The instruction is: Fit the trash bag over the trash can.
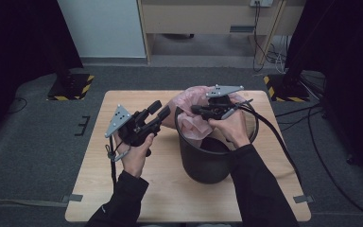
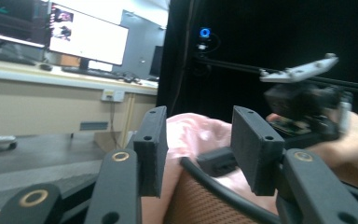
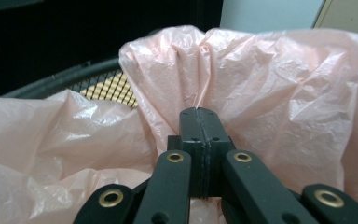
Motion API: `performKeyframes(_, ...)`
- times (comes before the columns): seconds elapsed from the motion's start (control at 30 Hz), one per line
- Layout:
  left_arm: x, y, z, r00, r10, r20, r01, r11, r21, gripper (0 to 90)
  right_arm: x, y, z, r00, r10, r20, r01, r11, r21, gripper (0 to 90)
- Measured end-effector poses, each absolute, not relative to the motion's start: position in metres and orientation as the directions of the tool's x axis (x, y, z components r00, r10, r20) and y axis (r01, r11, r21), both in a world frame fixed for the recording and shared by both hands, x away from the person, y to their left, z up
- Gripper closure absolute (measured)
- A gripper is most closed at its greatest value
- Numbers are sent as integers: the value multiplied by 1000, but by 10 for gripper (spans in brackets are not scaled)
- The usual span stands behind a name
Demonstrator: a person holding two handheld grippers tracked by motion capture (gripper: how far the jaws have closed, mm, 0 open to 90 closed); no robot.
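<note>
A black mesh bin (image 1: 205, 163) stands on the wooden table (image 1: 123, 189), with a thin pink plastic bag (image 1: 189, 113) bunched over its far-left rim. My right gripper (image 1: 194, 109) hovers above the bin's far side and is shut on a pinch of the pink bag (image 3: 261, 93), which rises in folds around its jaws (image 3: 200, 116). My left gripper (image 1: 159, 111) is held up left of the bin, jaws open and empty. Past those jaws (image 2: 200, 144) I see the pink bag (image 2: 191, 135), the bin's rim (image 2: 219, 189) and the right gripper (image 2: 219, 161).
The bin sits right of the table's middle, with bare tabletop on its left and in front. Cables (image 1: 274, 137) trail from the right gripper across the table's right side. Dark stands with striped bases (image 1: 71, 87) flank the table on the floor.
</note>
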State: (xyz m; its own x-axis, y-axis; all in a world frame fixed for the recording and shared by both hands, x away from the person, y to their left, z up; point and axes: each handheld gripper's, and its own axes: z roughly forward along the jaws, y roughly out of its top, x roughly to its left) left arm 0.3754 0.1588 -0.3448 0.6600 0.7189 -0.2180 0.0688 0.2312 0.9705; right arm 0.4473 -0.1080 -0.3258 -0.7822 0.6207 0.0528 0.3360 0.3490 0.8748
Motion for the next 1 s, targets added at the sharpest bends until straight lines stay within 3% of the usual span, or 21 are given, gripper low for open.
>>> performKeyframes(0.37,406,151,-352,627,732,-267,149,223,963,483,447,-101,-338,-812,583,8,371,507,778,900)
performKeyframes(0.67,417,138,-359,634,703,-322,215,240,947,462,447,-100,-344,-811,585,1,395,547,738,898)
performKeyframes(0.8,418,137,-359,643,687,-339,225,254,941,523,447,-101,-343,-811,585,-5,389,546,742,822)
performKeyframes(1.0,417,137,-354,641,690,-336,255,221,941,743,445,-103,-333,-781,624,19,380,451,808,629)
